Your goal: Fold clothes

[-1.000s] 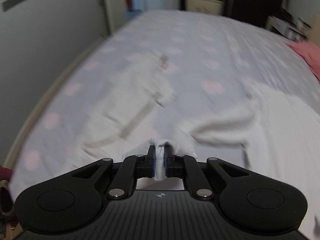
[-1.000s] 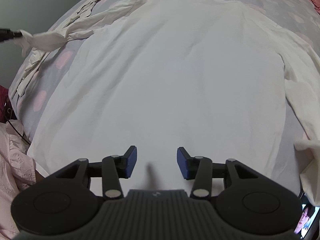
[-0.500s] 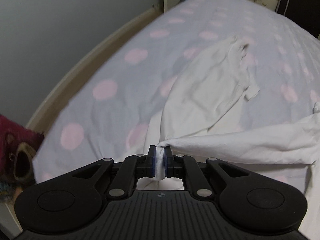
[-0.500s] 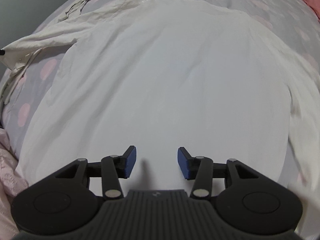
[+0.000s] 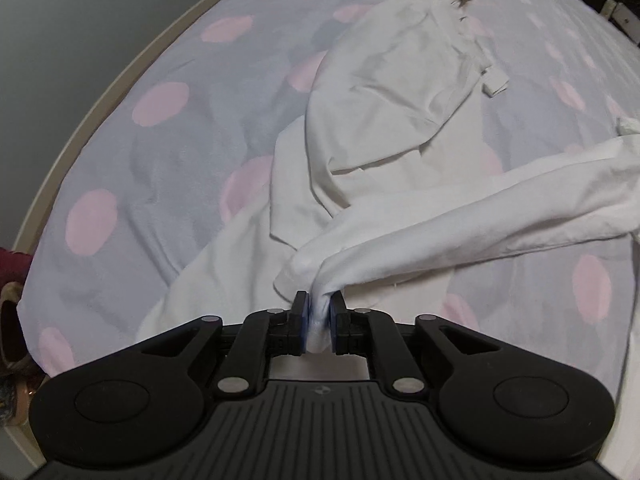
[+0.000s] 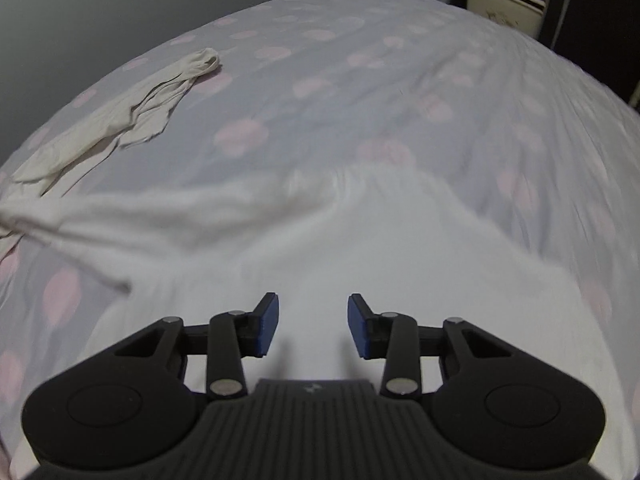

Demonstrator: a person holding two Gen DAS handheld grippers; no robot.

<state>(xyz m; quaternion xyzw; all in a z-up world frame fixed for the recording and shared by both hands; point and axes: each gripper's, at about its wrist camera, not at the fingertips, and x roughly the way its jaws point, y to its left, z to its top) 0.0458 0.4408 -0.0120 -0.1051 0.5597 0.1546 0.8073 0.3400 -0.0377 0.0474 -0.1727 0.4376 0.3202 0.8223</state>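
A white long-sleeved shirt (image 6: 400, 248) lies spread on the bed. My left gripper (image 5: 319, 312) is shut on the cuff end of its sleeve (image 5: 460, 232), which stretches away to the right, pulled taut. Under that sleeve lies a second cream garment (image 5: 384, 104), crumpled, with a tag at its far end. In the right wrist view my right gripper (image 6: 313, 320) is open just above the shirt's body, nothing between its blue pads. The cream garment (image 6: 132, 108) shows at the far left there, and the sleeve (image 6: 140, 216) runs off to the left edge.
The bed has a grey sheet with pink dots (image 5: 160, 160) and a beige frame edge (image 5: 100, 108) along a grey wall. A dark red object (image 5: 12, 264) sits off the bed's near left corner. Dark furniture and a pale box (image 6: 508, 4) stand beyond the far end.
My left gripper has pulled the sleeve leftwards and nearer the bed's edge, so the cream garment looms closer. My right gripper has tipped up and forward over the shirt, still open.
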